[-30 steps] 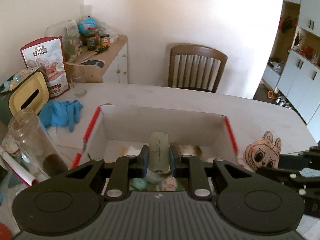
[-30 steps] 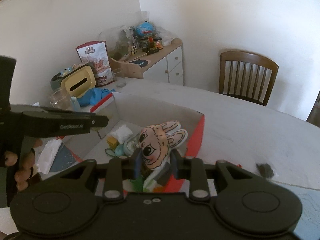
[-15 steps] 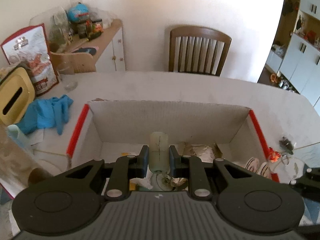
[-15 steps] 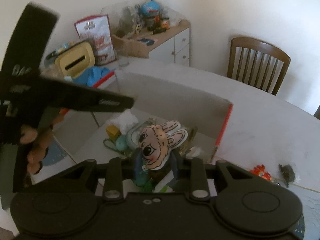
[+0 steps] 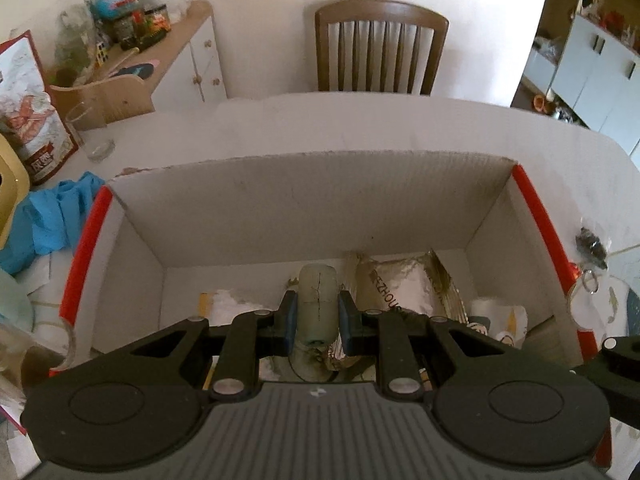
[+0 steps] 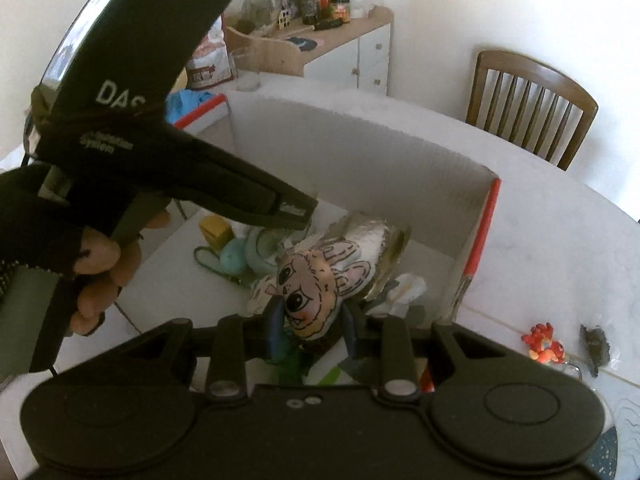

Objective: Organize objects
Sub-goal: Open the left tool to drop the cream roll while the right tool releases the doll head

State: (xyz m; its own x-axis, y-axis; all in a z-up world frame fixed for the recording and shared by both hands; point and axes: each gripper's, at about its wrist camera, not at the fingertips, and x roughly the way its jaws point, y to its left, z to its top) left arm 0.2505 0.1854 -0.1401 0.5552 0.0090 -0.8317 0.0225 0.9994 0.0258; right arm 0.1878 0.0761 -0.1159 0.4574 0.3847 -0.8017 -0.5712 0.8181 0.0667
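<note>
White table [image 5: 360, 120] holds a big box [image 5: 304, 196] for gathering loose things. Left gripper [image 5: 318, 318] squeezes a pale tube [image 5: 318, 300] over the box, ready to drop it in. Right gripper [image 6: 310, 328] pinches a bunny toy [image 6: 316, 284] above the box too.

The cardboard box [image 5: 304, 200] sat mid-frame on the bench [image 5: 360, 120]; a chair [image 5: 380, 48] stood behind, a glove [image 5: 52, 216] at left.
</note>
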